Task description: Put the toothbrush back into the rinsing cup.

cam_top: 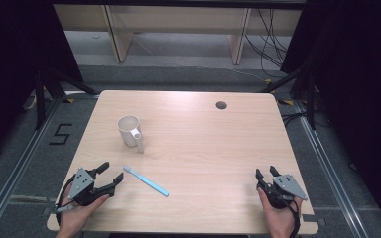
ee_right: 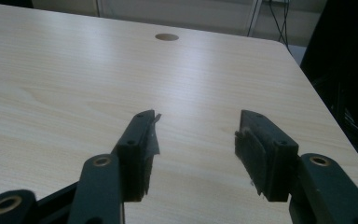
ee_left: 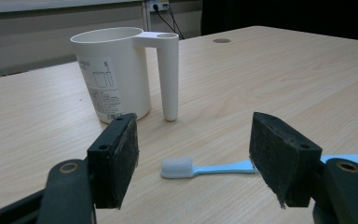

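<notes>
Left gripper [cam_top: 110, 175] is held low at the table's [cam_top: 203, 139] near-left corner, jaws spread wide, nothing gripped or touched. In the left gripper view the two dark pads [ee_left: 121, 158] are seen well apart, with the brush head of the toothbrush [ee_left: 200, 168] lying on the wood between and just beyond them. The light blue toothbrush [cam_top: 146, 181] is laid flat, diagonal, just right of the left gripper, white bristle end nearest it. A white cup [cam_top: 130, 131] with a tube-shaped handle is stood upright farther back, apart from the toothbrush. Right gripper [cam_top: 267, 172] is held at the near-right corner, jaws open moderately, empty; bare wood is seen between the pads [ee_right: 142, 149].
</notes>
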